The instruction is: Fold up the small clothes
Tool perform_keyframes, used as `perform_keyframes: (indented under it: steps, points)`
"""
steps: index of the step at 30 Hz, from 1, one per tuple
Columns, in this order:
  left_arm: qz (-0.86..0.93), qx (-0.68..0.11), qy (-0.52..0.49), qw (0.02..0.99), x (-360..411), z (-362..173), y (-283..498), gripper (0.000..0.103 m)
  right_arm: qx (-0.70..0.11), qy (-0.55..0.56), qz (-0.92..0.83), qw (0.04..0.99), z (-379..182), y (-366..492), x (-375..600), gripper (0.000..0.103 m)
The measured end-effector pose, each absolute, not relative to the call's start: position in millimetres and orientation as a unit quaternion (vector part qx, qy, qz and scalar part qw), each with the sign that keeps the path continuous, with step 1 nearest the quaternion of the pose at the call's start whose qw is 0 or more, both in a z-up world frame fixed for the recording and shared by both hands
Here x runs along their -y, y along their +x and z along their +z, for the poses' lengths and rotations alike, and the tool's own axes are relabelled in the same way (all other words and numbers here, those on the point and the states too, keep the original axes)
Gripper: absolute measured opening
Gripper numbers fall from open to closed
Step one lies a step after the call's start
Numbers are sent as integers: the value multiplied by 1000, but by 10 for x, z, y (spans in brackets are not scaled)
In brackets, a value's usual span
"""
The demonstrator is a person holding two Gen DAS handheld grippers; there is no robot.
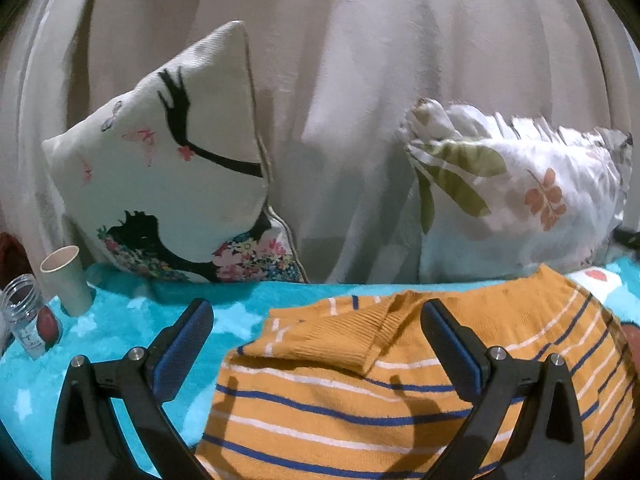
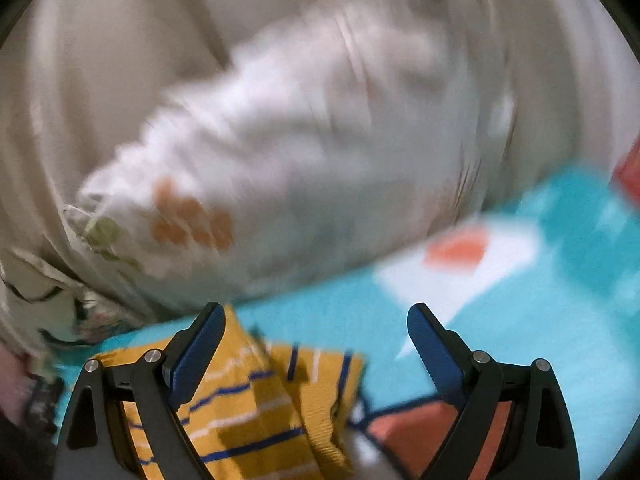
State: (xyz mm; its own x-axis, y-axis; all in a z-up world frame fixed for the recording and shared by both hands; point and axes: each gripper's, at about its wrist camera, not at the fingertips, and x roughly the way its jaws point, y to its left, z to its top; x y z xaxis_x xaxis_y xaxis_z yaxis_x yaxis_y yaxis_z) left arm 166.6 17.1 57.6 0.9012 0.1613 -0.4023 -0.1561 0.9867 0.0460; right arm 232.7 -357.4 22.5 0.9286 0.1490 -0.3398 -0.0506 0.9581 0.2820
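A small orange garment [image 1: 400,380] with blue and white stripes lies partly folded on the turquoise blanket [image 1: 120,320]. A ribbed cuff is folded over its top. My left gripper [image 1: 318,316] is open just above the garment's near left part, holding nothing. In the right wrist view, which is blurred, the same garment [image 2: 256,408] lies at lower left. My right gripper [image 2: 316,322] is open and empty above the garment's right edge.
A white cushion with a black figure print [image 1: 168,168] and a leaf-print pillow [image 1: 516,200] lean on the beige curtain [image 1: 340,80] behind. A paper cup [image 1: 66,280] and a clear plastic jar [image 1: 28,316] stand at far left on the blanket.
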Motion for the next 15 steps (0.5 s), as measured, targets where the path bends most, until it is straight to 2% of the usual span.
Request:
perform_keyframes:
  steps: [2, 3, 4, 6, 8, 10, 15]
  points:
    - [91, -198, -1, 976, -204, 589, 1645, 103, -85, 54, -4, 995, 427, 1965, 3369, 95]
    - [96, -193, -4, 976, -220, 600, 1634, 103, -35, 14, -30, 999, 477, 1792, 3250, 99]
    - [100, -188, -5, 977, -224, 611, 1618, 103, 12, -20, -52, 998, 490, 1642, 3131, 103]
    - [106, -181, -2, 978, -209, 622, 1599, 103, 93, -73, -76, 990, 411, 1435, 2930, 103]
    - [110, -177, 8, 978, -172, 624, 1592, 103, 94, -116, -63, 987, 359, 1448, 2705, 103]
    - [112, -171, 21, 979, -124, 628, 1580, 103, 50, -148, -42, 987, 317, 1579, 2570, 103]
    - [111, -149, 55, 981, 17, 629, 1525, 103, -29, -64, 39, 997, 356, 1735, 2804, 103]
